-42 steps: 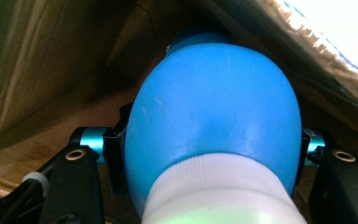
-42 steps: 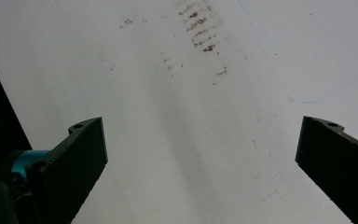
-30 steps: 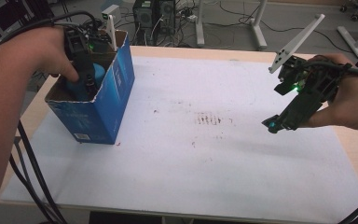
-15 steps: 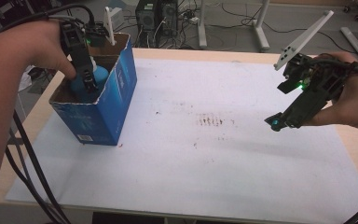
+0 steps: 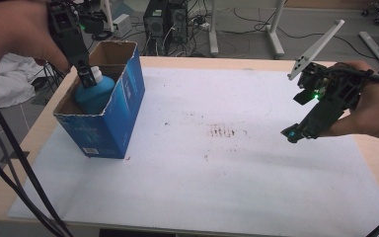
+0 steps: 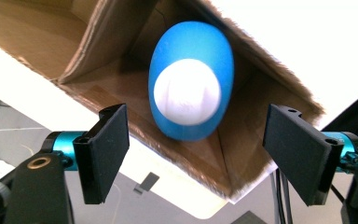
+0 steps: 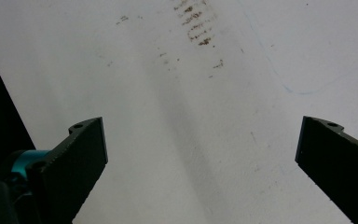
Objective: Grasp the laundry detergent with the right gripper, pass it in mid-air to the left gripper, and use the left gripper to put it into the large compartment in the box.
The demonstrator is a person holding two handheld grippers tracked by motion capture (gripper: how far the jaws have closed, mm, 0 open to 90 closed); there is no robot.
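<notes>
While upright in box, bottle, cap up

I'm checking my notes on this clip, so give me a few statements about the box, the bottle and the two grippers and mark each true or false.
1. The blue bottle stands inside the box. True.
2. The left gripper is shut on the bottle's white cap. False: its jaws are open, above the cap and apart from it.
3. The right gripper holds a cloth. False: its jaws are open over the stained white sheet, with nothing between them.
4. The box sits at the table's left side in the high view. True.
5. The box's top is closed. False: it is open.
</notes>
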